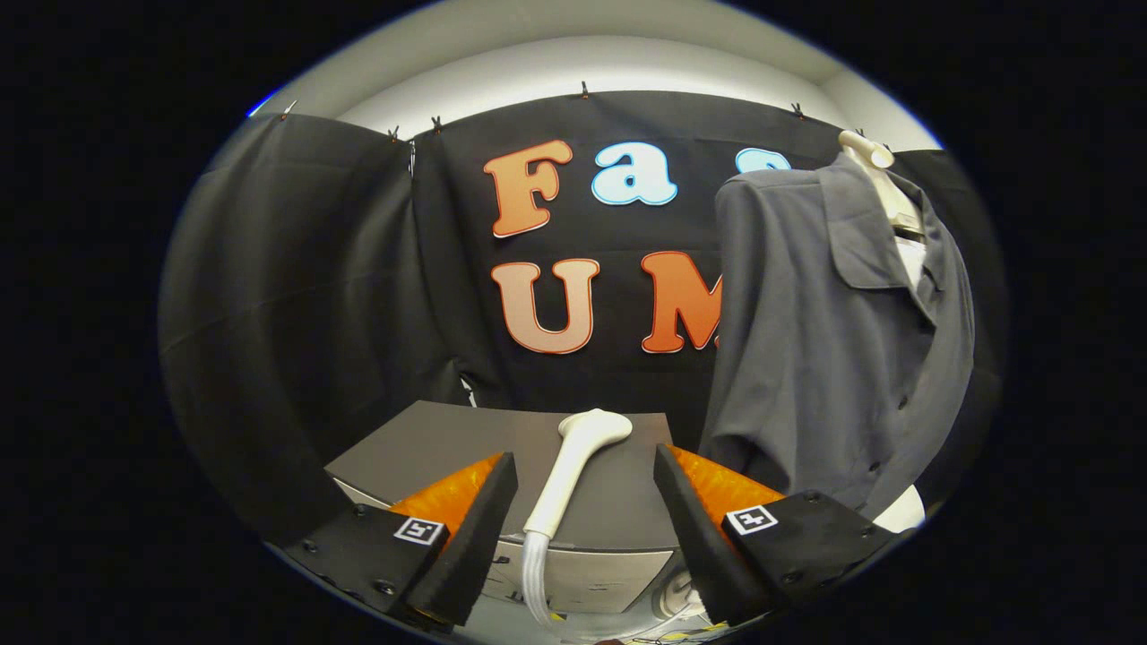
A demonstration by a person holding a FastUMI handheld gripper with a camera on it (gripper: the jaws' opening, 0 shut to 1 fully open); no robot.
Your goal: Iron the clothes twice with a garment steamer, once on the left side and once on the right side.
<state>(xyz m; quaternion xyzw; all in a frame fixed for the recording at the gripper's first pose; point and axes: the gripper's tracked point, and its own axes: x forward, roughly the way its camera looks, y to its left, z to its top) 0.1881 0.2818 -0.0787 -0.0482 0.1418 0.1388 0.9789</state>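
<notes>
The claw is spread wide, gripping nothing. Between its two fingers, untouched, lies the white steamer on a grey box, head pointing away, its hose dropping over the box's near edge. Beyond the steamer and off to the right, a grey shirt hangs on a white mannequin.

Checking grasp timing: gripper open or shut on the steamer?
Open. The gripper fingers stand wide apart either side of the steamer handle, not touching it; it lies on the box.
</notes>
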